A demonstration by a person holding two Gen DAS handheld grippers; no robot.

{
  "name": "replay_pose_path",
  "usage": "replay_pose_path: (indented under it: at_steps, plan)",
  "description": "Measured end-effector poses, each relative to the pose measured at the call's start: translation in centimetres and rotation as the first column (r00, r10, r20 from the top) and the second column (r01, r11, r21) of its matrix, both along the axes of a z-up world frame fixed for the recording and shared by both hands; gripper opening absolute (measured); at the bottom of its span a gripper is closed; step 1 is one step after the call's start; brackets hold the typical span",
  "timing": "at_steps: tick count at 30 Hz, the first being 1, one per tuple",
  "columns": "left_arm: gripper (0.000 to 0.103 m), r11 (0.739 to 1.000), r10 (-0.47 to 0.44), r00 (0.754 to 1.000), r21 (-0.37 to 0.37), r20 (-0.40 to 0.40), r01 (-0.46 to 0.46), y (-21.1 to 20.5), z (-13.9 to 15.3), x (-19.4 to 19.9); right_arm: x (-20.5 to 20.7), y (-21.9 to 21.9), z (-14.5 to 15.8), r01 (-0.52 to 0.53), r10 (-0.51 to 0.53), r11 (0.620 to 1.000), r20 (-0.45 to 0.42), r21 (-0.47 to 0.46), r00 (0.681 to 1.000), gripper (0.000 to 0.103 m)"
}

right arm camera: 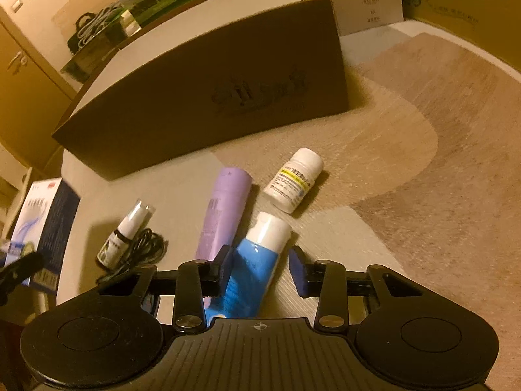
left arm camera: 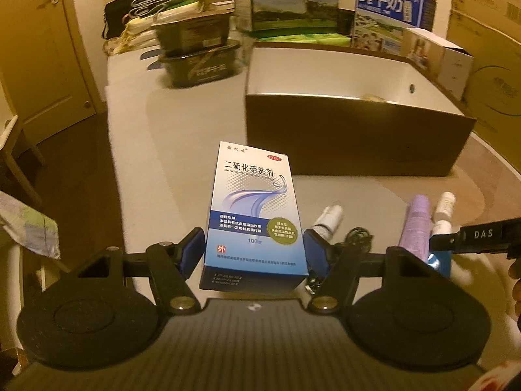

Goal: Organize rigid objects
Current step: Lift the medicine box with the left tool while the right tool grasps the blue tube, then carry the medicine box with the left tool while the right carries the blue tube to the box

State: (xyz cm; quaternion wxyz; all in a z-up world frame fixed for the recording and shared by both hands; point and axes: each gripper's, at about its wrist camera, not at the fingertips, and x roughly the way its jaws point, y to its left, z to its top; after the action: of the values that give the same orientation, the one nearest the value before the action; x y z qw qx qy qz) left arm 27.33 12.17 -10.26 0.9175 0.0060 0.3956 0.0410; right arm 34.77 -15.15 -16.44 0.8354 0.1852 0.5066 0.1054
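My left gripper (left arm camera: pixel 254 251) is shut on a blue and white medicine box (left arm camera: pixel 254 208), one pad against each side, and holds it upright above the table. The right wrist view catches that box (right arm camera: pixel 42 224) at the far left. My right gripper (right arm camera: pixel 260 268) stands open astride a blue tube with a white cap (right arm camera: pixel 257 260). Its left pad touches the tube and a gap shows at the right pad. A purple cylinder (right arm camera: pixel 224 208), a white pill bottle (right arm camera: pixel 294 179), a small spray bottle (right arm camera: pixel 125 231) and a black cord (right arm camera: pixel 145 249) lie nearby.
A large brown box (left arm camera: pixel 342 137), open on top with a white inside, stands behind the items on the round table. Milk cartons (left arm camera: pixel 387 16), stacked boxes and a dark basket (left arm camera: pixel 202 65) crowd the back. A door (left arm camera: pixel 42 49) is at the left.
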Motion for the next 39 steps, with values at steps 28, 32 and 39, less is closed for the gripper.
replay_pose_path:
  at_steps: [28, 32, 39]
  plan:
    - [0.069, 0.995, 0.089, 0.974, -0.016, -0.210, -0.094, 2.1, -4.6, 1.0, -2.2, -0.6, 0.5, -0.283, 0.286, 0.914, -0.032, -0.290, 0.958, 0.043]
    - [0.069, 0.996, 0.087, 0.972, -0.001, -0.218, -0.090, 2.0, -4.7, 1.9, -1.8, -0.1, 0.7, -0.279, 0.272, 0.907, -0.068, -0.317, 0.960, 0.043]
    - [0.063, 0.997, 0.078, 0.968, 0.024, -0.239, -0.074, 1.6, -5.3, 2.7, -1.2, 0.9, 0.4, -0.312, 0.290, 0.879, -0.116, -0.361, 0.950, 0.041]
